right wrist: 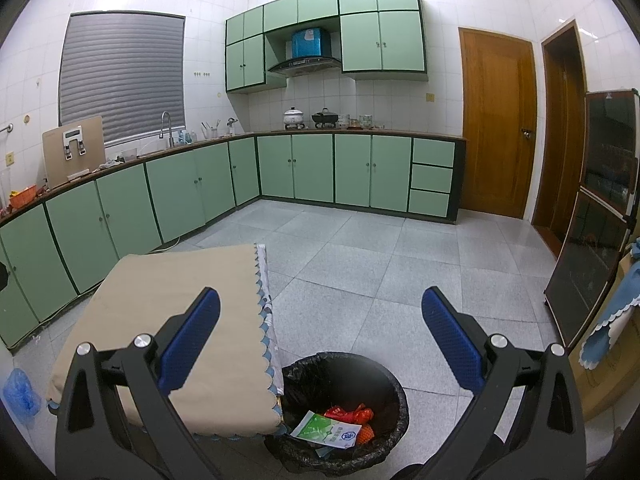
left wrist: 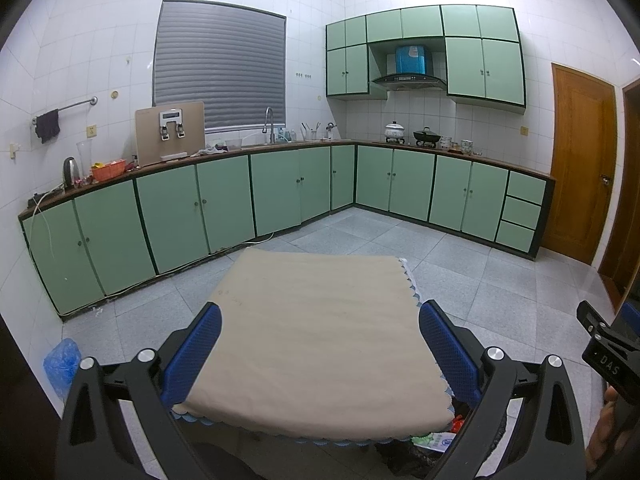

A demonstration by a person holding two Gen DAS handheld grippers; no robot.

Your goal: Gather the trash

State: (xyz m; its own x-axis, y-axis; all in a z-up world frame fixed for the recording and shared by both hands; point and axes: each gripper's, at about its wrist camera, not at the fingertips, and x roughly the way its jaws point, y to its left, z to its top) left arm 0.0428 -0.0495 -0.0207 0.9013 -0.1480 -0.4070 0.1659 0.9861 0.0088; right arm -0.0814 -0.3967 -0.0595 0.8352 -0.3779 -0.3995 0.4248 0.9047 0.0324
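Looking along two pairs of blue-padded tongs in a white-tiled kitchen with green cabinets [right wrist: 120, 216] and a grey tiled floor [right wrist: 360, 260]. The left gripper [left wrist: 320, 354] hangs released above a table draped in a beige cloth [left wrist: 320, 320], nothing between its pads. The right gripper [right wrist: 320, 344] is likewise spread wide and empty, the table to its left. Directly below it stands a black-lined trash bin [right wrist: 384, 384] just beside the table edge, holding a green-and-white packet [right wrist: 326, 430] and red wrappers [right wrist: 348, 414], possibly with something orange underneath. A wooden door [right wrist: 498, 128] stands ahead to the right.
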